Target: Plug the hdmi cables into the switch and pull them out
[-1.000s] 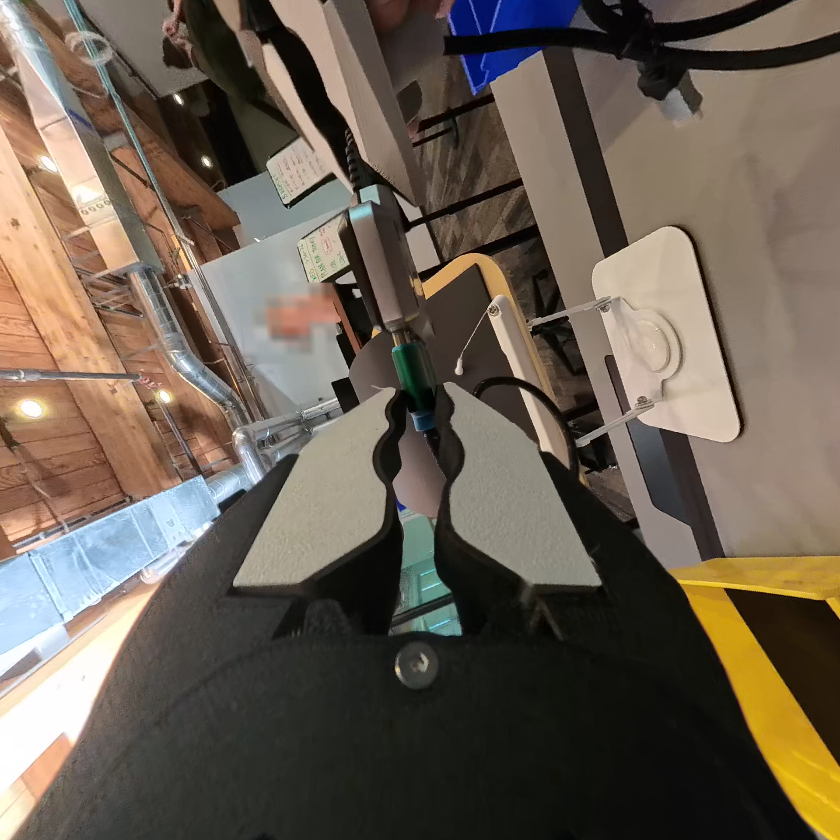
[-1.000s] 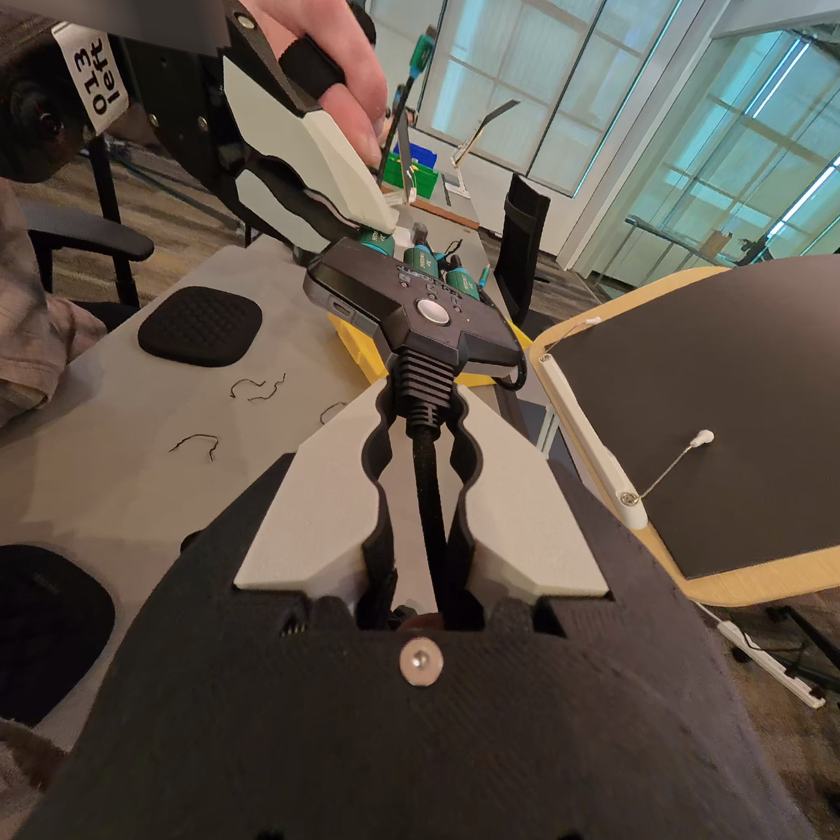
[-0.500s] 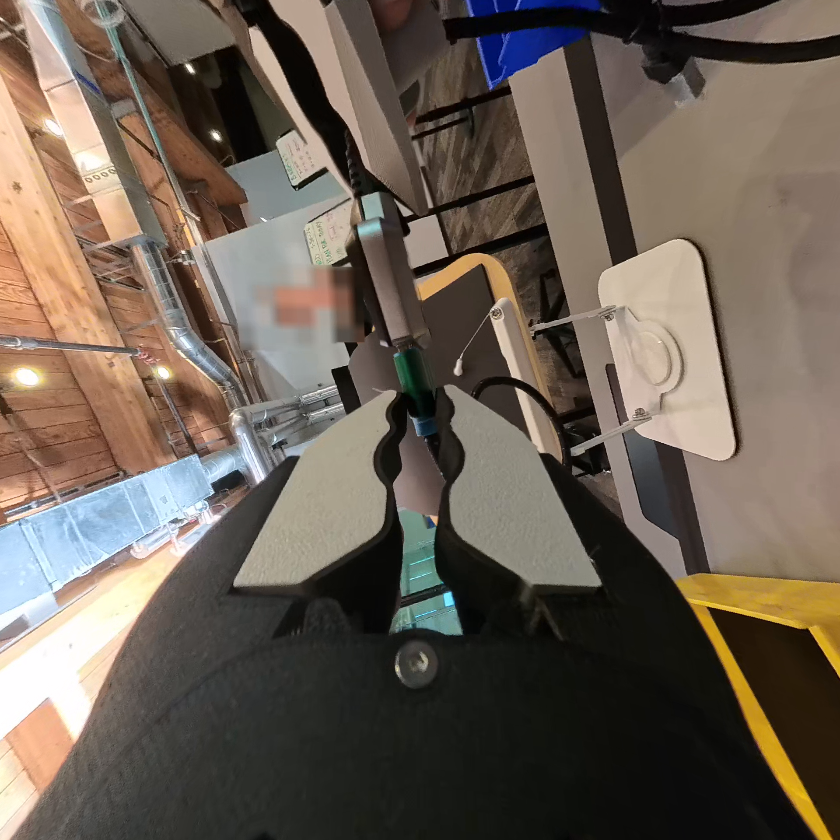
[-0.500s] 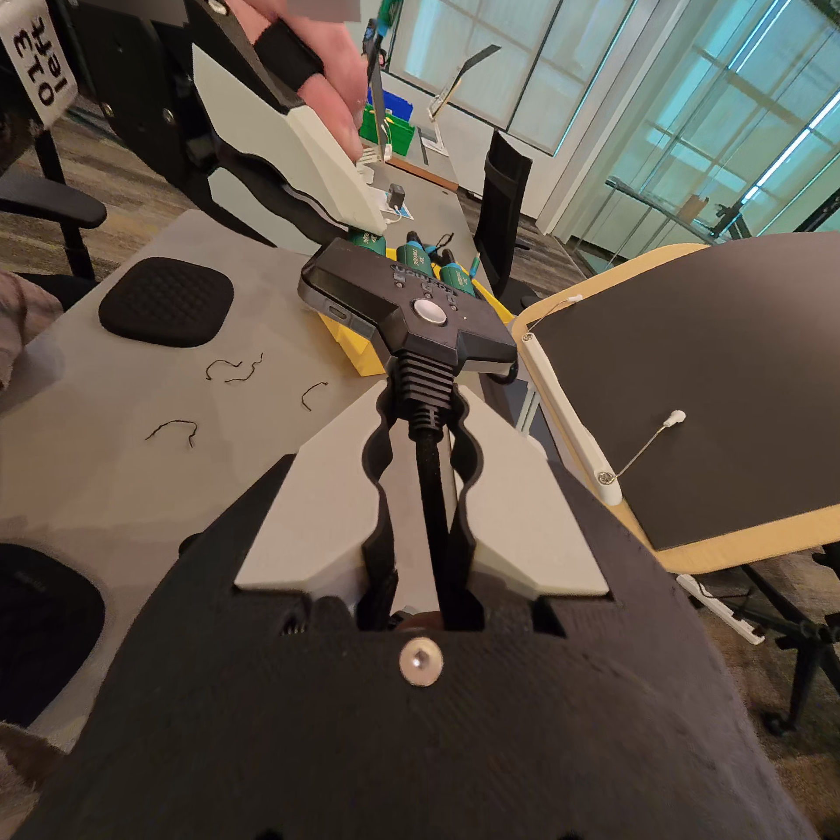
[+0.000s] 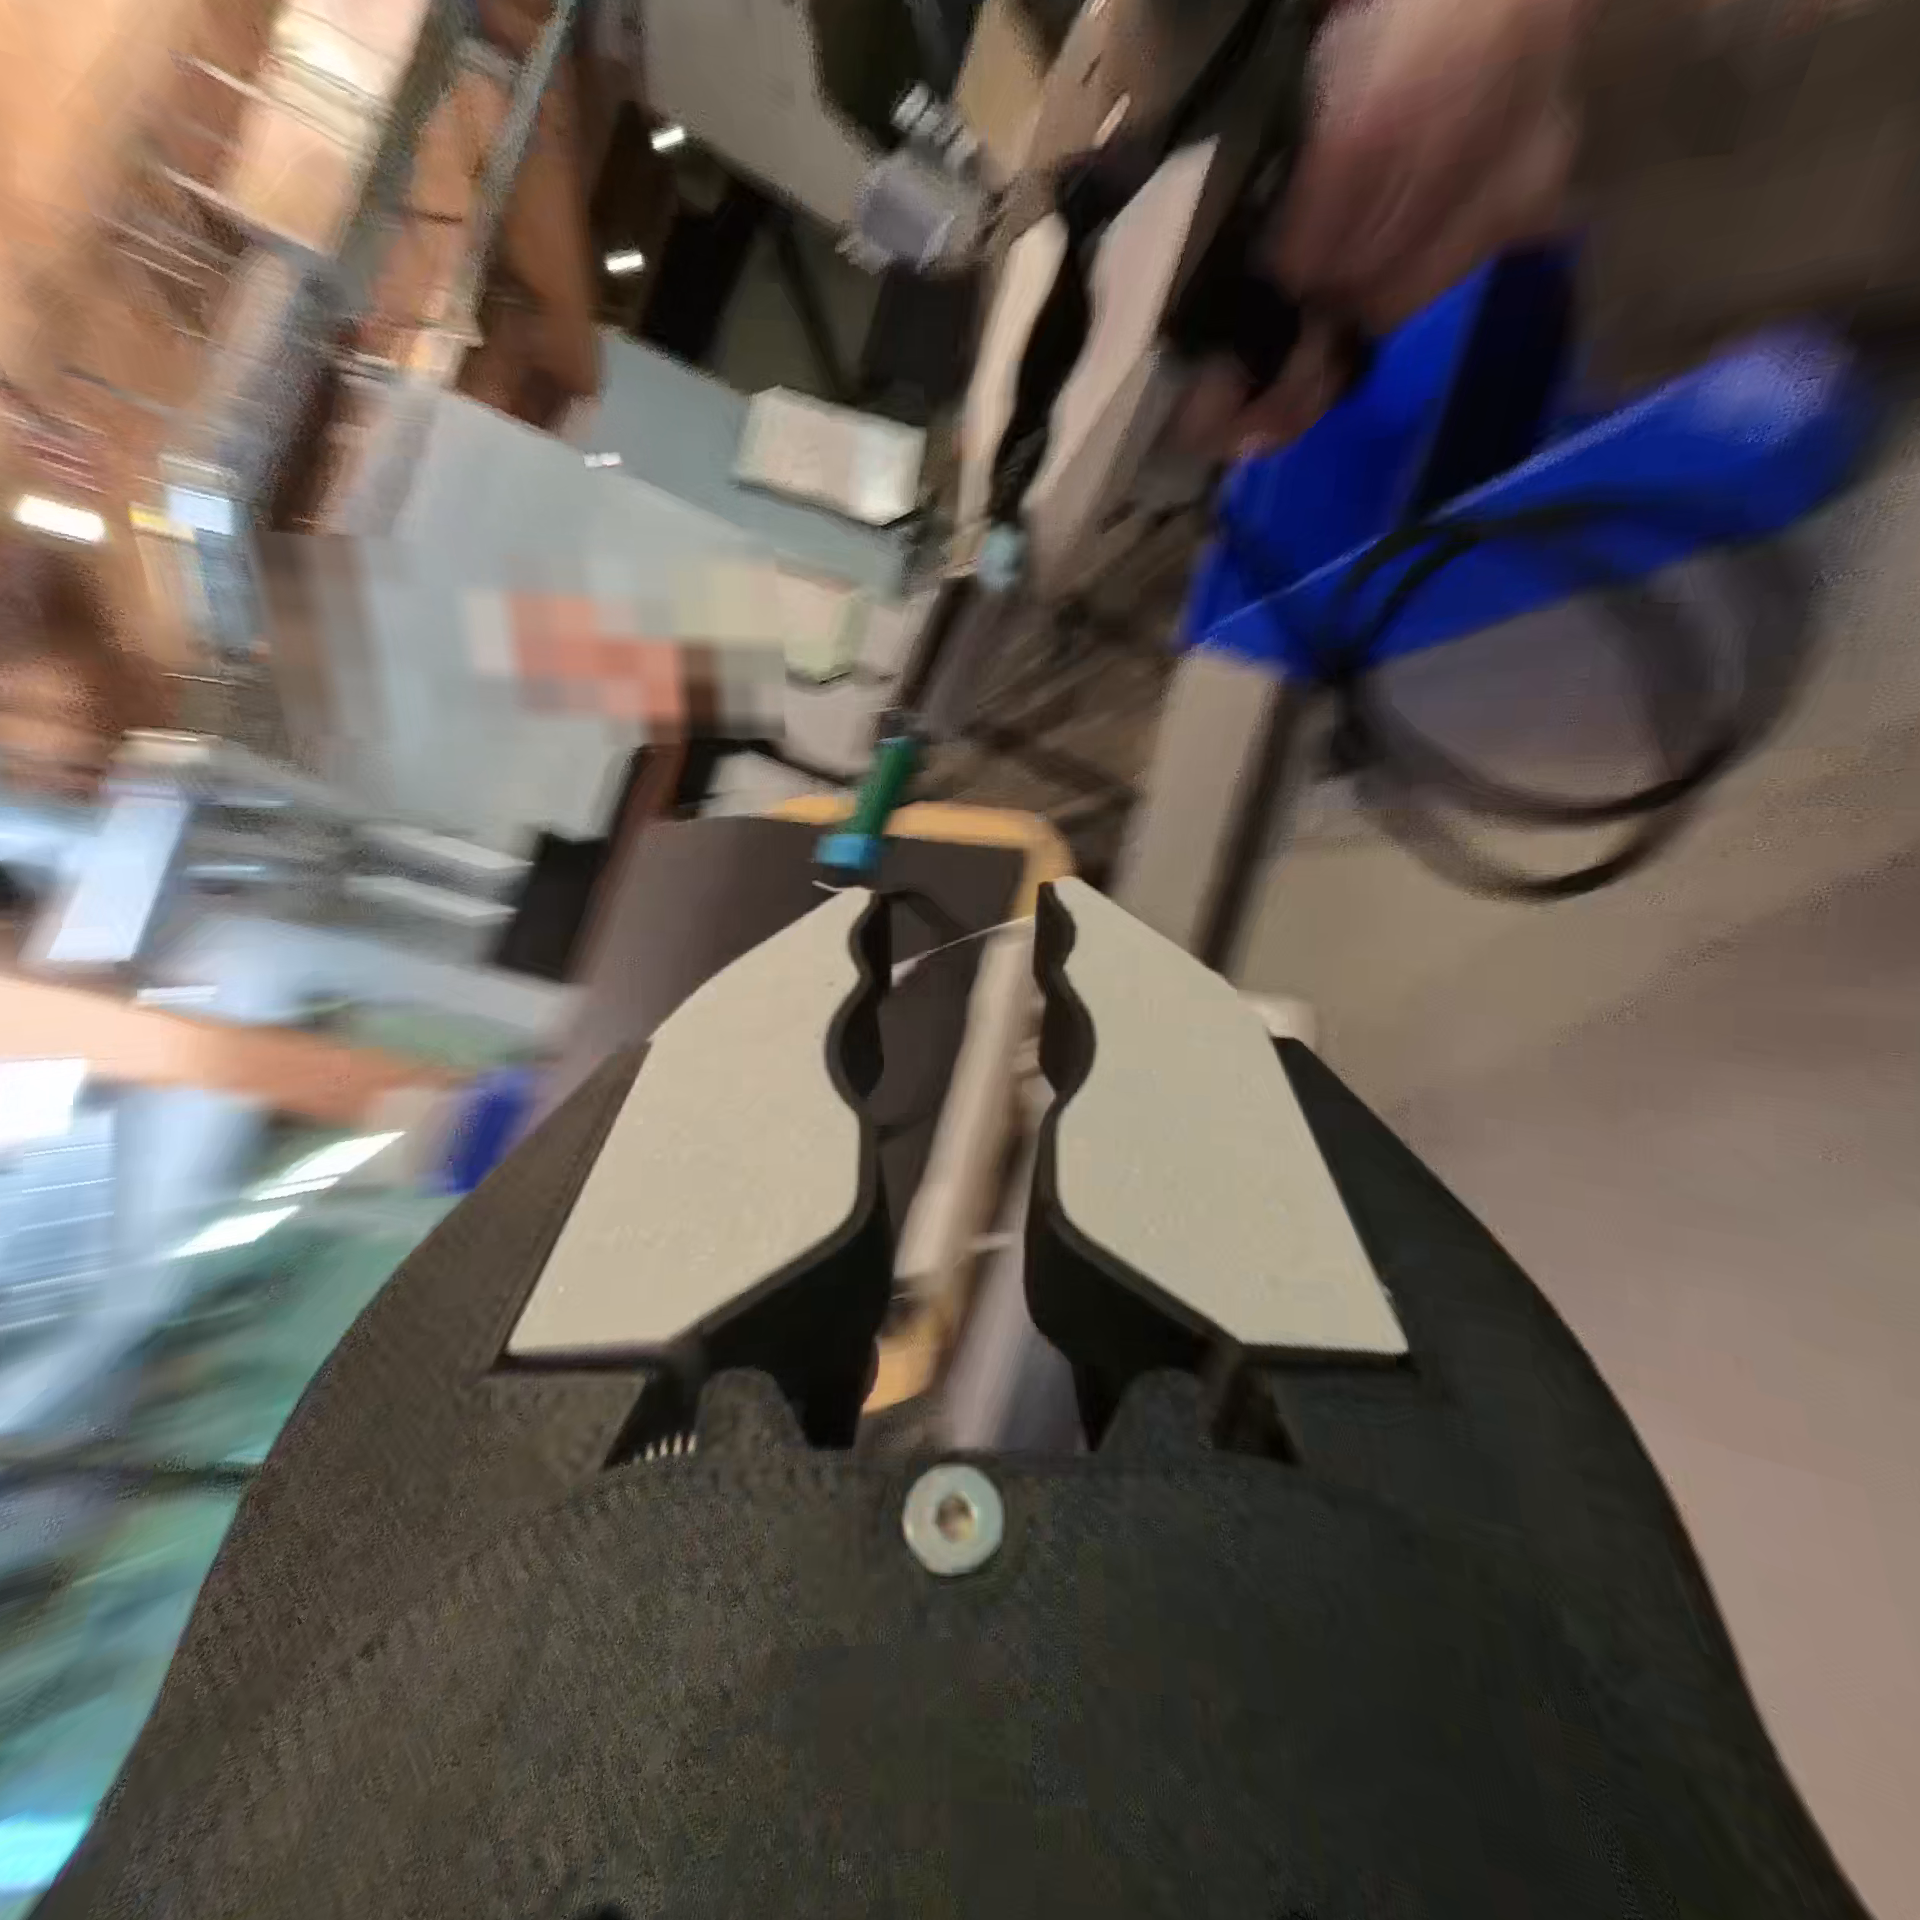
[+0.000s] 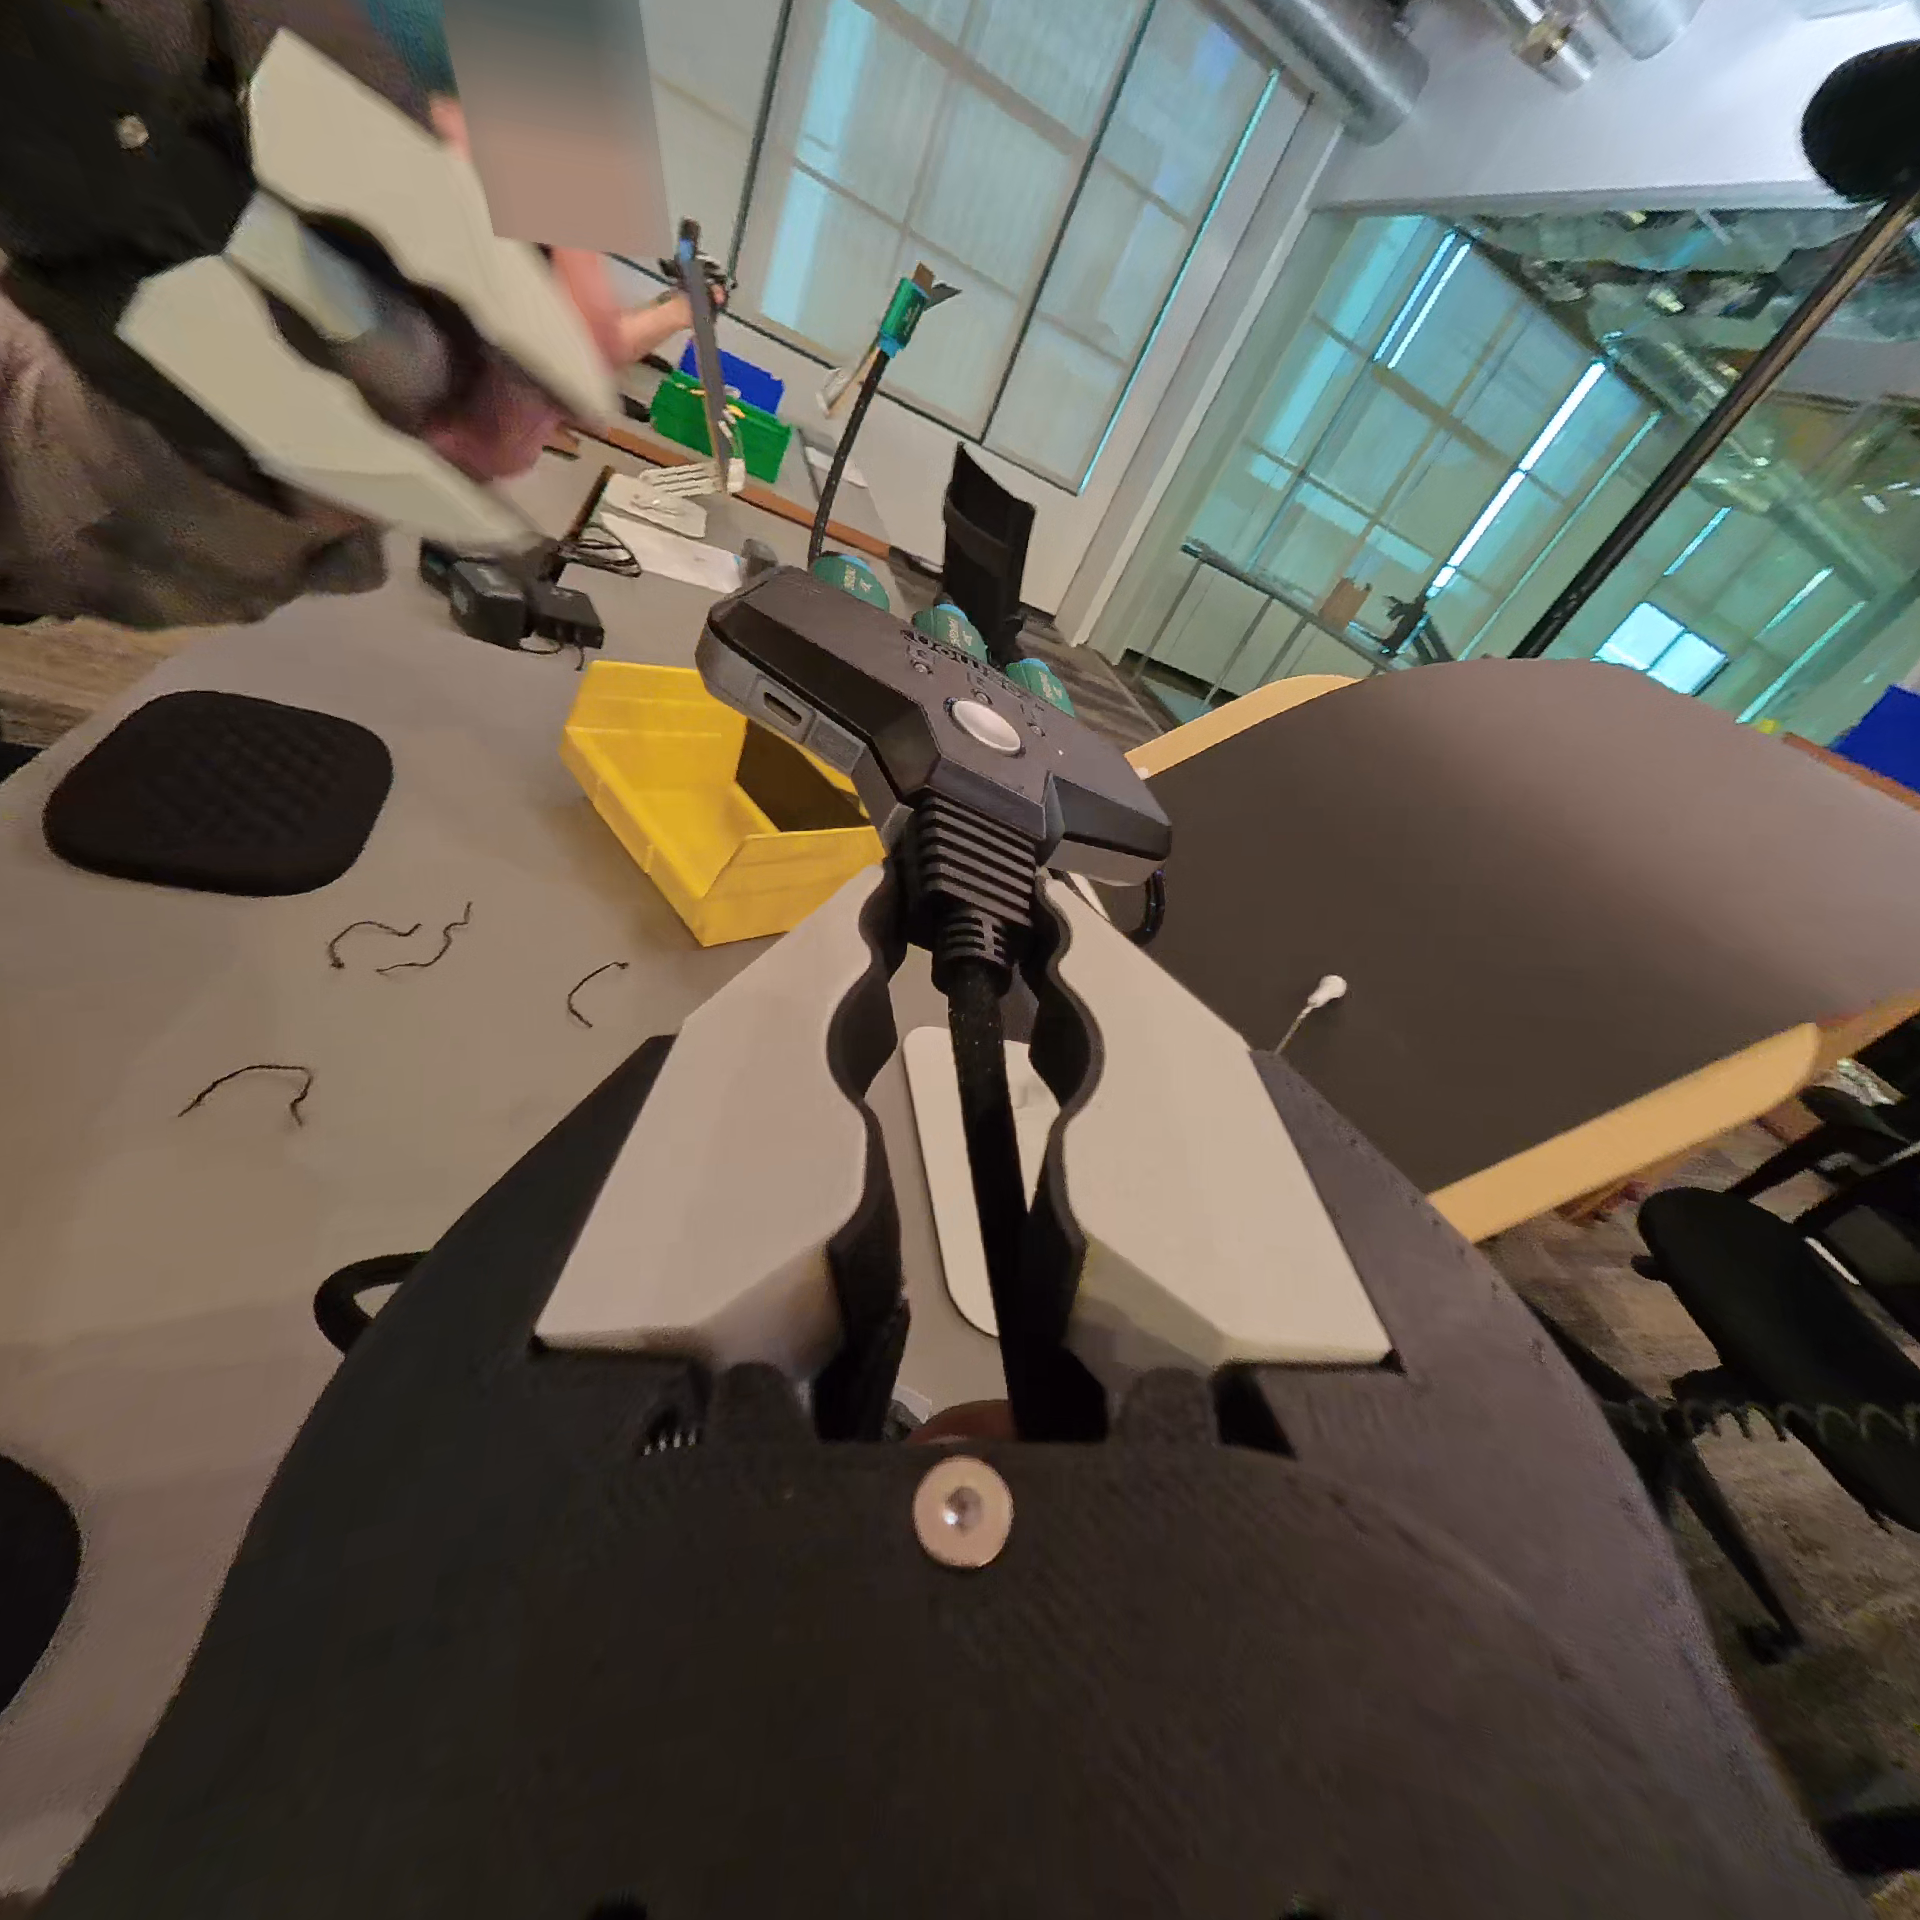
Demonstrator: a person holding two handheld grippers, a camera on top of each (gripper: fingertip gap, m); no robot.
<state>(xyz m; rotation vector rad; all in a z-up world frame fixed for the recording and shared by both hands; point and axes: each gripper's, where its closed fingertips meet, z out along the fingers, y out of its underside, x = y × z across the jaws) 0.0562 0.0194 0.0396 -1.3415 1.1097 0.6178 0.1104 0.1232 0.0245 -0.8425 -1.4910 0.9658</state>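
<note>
Grey table (image 6: pixel 436 1060) under everything, right wrist view sharp, left wrist view heavily motion-blurred. Black-topped round table (image 6: pixel 1507 883) with pale wood edge just beside it on the right. Right gripper (image 6: pixel 966 935) low centre, clamped on the ribbed black strain relief of the switch (image 6: pixel 935 727), braided black lead running back between the fingers. Switch held above the table, tilted, silver button on top, three green HDMI plugs (image 6: pixel 940 629) seated along its far edge. Left gripper (image 6: pixel 343 343) upper left in the right wrist view, blurred, well apart from the switch; in its own view (image 5: pixel 956 904) fingers spread, nothing between them. Yellow bin (image 6: pixel 707 821) on the table just behind and left of the switch. Black mesh pad (image 6: pixel 218 790) on the table far left. One more green HDMI plug (image 6: pixel 902 312) free in the air above the switch on a black cable, touching neither gripper; same plug (image 5: pixel 873 800) small just beyond the left fingertips. Blue bin (image 5: pixel 1455 499) blurred upper right in the left wrist view. Short black thread scraps (image 6: pixel 395 935) scattered on the table near the pad.
</note>
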